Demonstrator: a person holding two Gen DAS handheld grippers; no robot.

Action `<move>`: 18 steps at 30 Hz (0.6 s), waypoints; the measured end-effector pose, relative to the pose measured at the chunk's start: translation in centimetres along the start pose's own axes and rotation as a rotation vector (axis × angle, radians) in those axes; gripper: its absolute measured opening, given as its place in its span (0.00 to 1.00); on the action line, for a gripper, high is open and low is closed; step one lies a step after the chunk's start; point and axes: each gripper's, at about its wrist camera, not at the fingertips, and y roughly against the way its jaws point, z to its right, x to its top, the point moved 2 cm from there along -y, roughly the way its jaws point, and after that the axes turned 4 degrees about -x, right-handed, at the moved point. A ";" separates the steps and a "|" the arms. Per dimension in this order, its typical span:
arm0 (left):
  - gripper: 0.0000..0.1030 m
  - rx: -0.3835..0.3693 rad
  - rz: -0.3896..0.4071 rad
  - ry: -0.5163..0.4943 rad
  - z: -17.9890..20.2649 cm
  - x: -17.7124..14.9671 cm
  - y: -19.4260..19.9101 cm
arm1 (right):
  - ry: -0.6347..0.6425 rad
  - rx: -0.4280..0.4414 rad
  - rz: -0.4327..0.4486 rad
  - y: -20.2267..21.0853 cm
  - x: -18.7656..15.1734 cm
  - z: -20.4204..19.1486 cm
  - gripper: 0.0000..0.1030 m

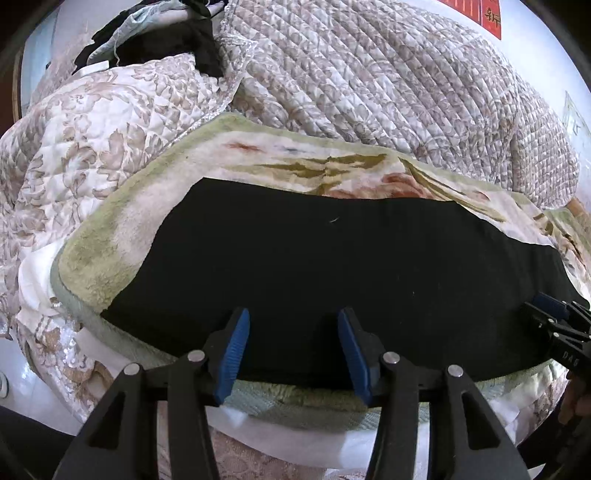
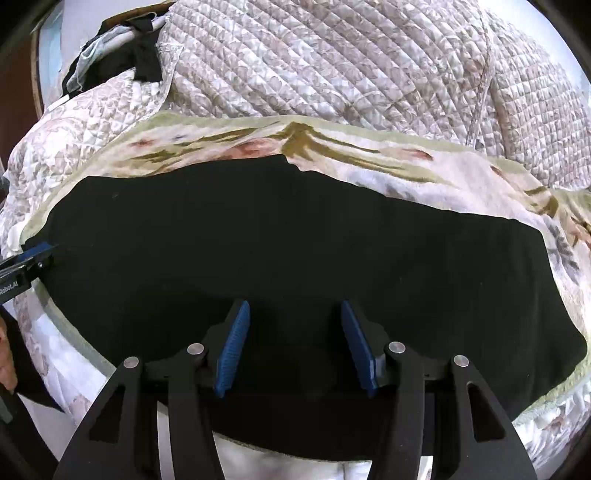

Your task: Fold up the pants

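Black pants [image 1: 314,258] lie flat as a long band across a fleecy floral blanket [image 1: 110,236] on the bed; they also fill the middle of the right wrist view [image 2: 277,236]. My left gripper [image 1: 293,317] is open, its blue pads [image 1: 234,354] spread over the near edge of the pants, holding nothing. My right gripper [image 2: 295,310] is open over the near part of the pants, empty. The right gripper shows at the right edge of the left wrist view [image 1: 554,314]; the left gripper shows at the left edge of the right wrist view [image 2: 33,254].
A quilted patterned bedspread [image 1: 369,74] rises behind the blanket. A pile of dark and pale clothes [image 1: 155,33] lies at the far left on the bed. The blanket's near edge [image 1: 295,402] hangs over white sheeting at the bed's edge.
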 end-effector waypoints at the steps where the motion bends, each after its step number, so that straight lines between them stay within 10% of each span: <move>1: 0.51 -0.004 -0.002 0.005 -0.1 0.1 0.1 | 0.008 -0.005 0.005 0.0 0.0 -0.1 0.52; 18: 0.57 0.003 -0.038 -0.057 2.7 0.3 -0.3 | 0.072 0.098 0.024 0.9 -0.2 -2.8 0.55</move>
